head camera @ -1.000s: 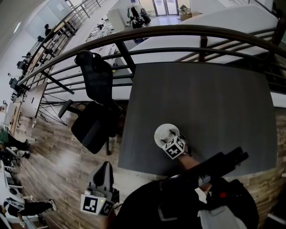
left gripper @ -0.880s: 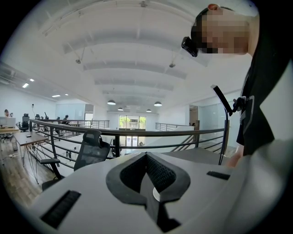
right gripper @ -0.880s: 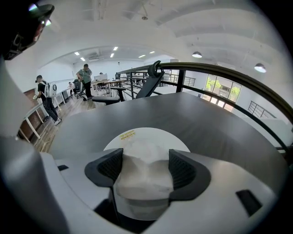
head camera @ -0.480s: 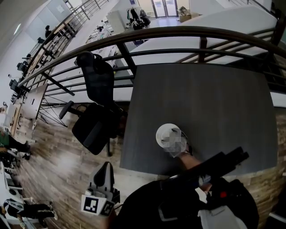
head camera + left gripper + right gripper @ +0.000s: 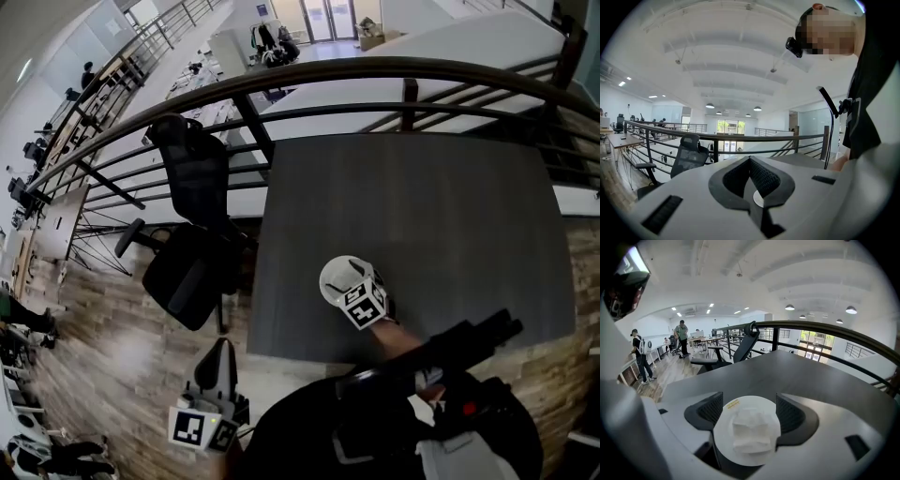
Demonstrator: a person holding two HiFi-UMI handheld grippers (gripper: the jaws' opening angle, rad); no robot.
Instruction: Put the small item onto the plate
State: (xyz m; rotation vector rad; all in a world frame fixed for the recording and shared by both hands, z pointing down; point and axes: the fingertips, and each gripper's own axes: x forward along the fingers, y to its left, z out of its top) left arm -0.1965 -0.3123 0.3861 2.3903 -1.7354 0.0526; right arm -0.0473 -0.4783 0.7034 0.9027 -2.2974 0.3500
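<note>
A white round plate (image 5: 736, 408) lies on the dark grey table (image 5: 797, 371) near its front edge. On the plate rests a small crumpled white paper item (image 5: 750, 430). My right gripper (image 5: 751, 411) hovers just above it. Its jaws have just been opening and now stand wide apart, one on each side of the plate, with neither pad touching the item. In the head view the plate (image 5: 331, 278) shows under the right gripper (image 5: 353, 284), whose marker cube hides the item. My left gripper (image 5: 225, 349) hangs off the table at lower left, its jaws (image 5: 750, 159) shut on nothing.
A black office chair (image 5: 192, 225) stands left of the table (image 5: 422, 206). A dark curved railing (image 5: 375, 70) runs behind the table's far edge. The floor drops to a lower office level beyond it. People stand far off at the left (image 5: 640, 357).
The right gripper has lifted a little above the plate, and the head view has shifted slightly. The left gripper stays where it was.
</note>
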